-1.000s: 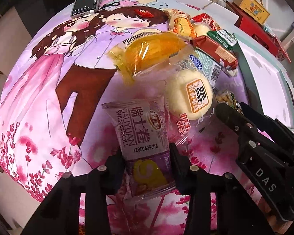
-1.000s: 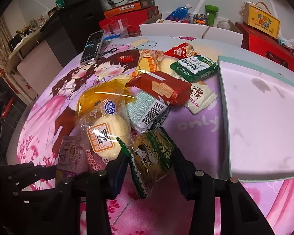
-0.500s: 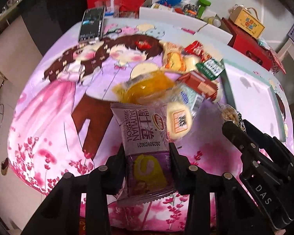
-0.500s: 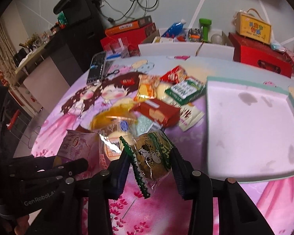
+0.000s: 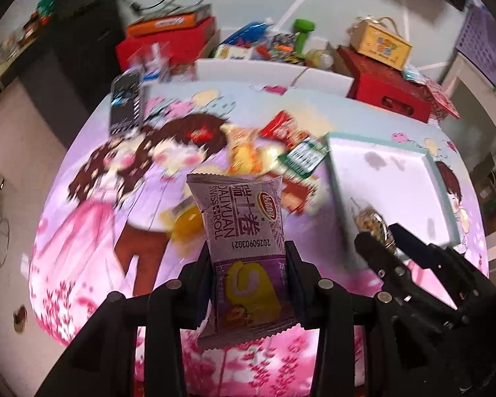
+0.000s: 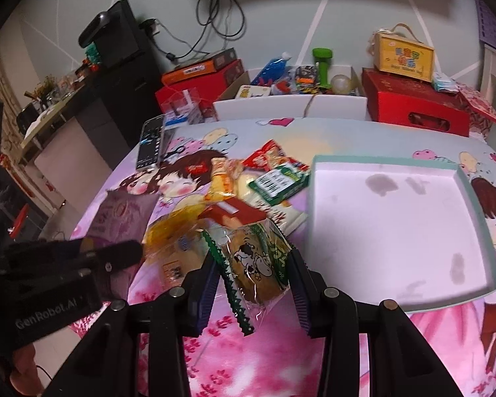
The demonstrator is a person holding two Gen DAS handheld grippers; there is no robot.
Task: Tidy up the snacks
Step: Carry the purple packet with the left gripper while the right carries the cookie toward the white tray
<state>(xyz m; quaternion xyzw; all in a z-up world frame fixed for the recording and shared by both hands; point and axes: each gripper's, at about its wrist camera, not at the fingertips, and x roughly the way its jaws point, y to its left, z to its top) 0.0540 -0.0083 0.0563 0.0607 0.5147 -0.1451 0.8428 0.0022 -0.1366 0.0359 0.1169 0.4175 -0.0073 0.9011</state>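
Observation:
My left gripper point(image 5: 248, 258) is shut on a purple Swiss roll packet point(image 5: 244, 231) and holds it well above the table. My right gripper point(image 6: 251, 264) is shut on a green-edged cow-print cake packet point(image 6: 254, 258), also lifted. In the left wrist view the right gripper point(image 5: 383, 241) shows at the right with its packet. In the right wrist view the left gripper point(image 6: 115, 251) shows at the left with the purple packet point(image 6: 122, 215). A pile of snacks point(image 6: 248, 192) lies mid-table. A shallow white tray with a teal rim point(image 6: 393, 162) sits to the right of it.
A phone point(image 6: 150, 140) lies at the table's far left. Red boxes point(image 6: 413, 106), a yellow box point(image 6: 401, 54) and a white box of odds and ends point(image 6: 291, 102) stand behind the table. A dark cabinet point(image 6: 115, 76) is at the far left.
Both grippers have risen away from the table with their packets held. The snack pile and tray now look smaller and farther below.

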